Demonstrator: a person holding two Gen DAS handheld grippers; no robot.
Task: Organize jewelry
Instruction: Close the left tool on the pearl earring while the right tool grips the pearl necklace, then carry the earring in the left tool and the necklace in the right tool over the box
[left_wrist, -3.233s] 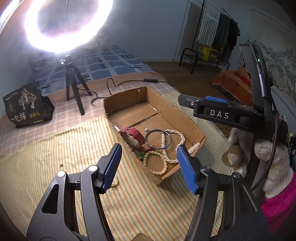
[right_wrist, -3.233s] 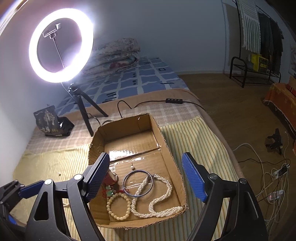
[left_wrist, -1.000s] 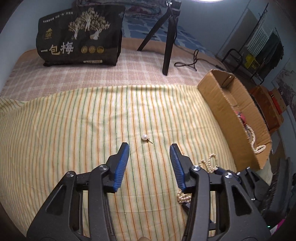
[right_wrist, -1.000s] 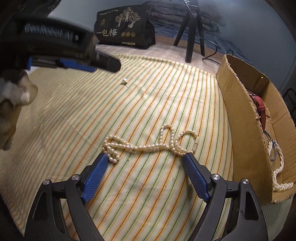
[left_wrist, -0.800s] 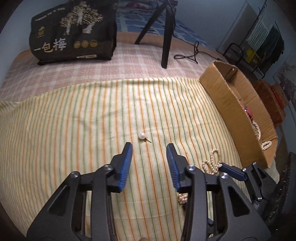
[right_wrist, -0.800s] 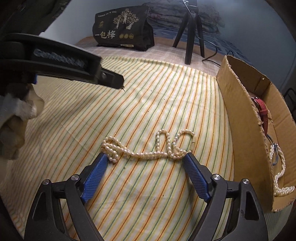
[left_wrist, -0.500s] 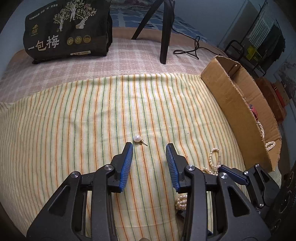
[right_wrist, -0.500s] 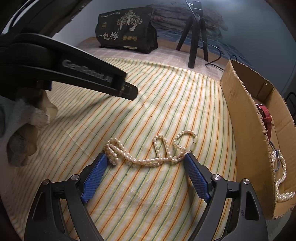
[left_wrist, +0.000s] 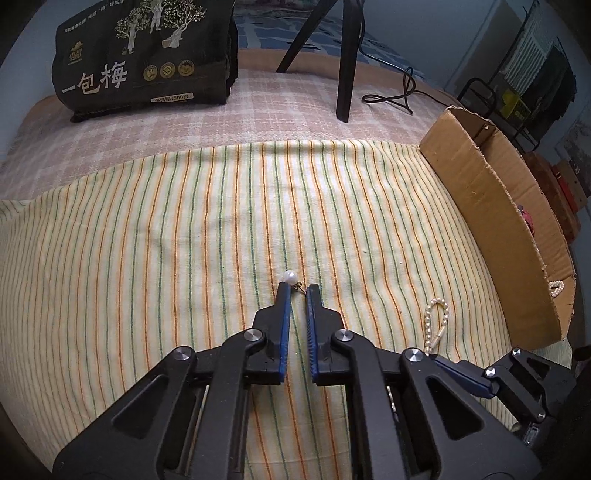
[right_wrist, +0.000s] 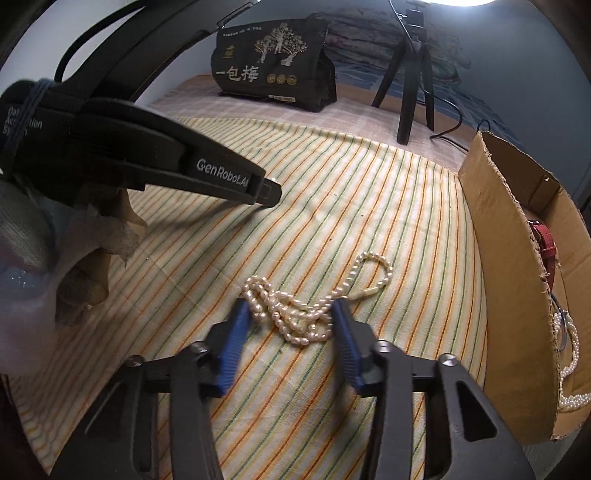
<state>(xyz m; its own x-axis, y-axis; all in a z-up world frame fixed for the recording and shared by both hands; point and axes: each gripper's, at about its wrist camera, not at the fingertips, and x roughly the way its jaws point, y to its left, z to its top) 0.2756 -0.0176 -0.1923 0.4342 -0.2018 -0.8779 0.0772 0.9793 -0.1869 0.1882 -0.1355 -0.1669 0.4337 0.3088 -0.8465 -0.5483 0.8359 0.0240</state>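
The left gripper (left_wrist: 297, 289) is nearly closed around a pearl earring (left_wrist: 290, 277) on the striped cloth (left_wrist: 147, 240). The right gripper (right_wrist: 291, 314) brackets a pearl necklace (right_wrist: 295, 310), half open, left of the cardboard box (right_wrist: 509, 277).

Dim, fisheye-warped (fingers perhaps motion-blurred)

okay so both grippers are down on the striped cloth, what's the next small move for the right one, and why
Probably close the right gripper the rest of the way on the pearl necklace. Its blue fingers already sit on either side of the bunched strand on the striped cloth, with a gap left between them. One loop trails outside toward the cardboard box, so close gently.
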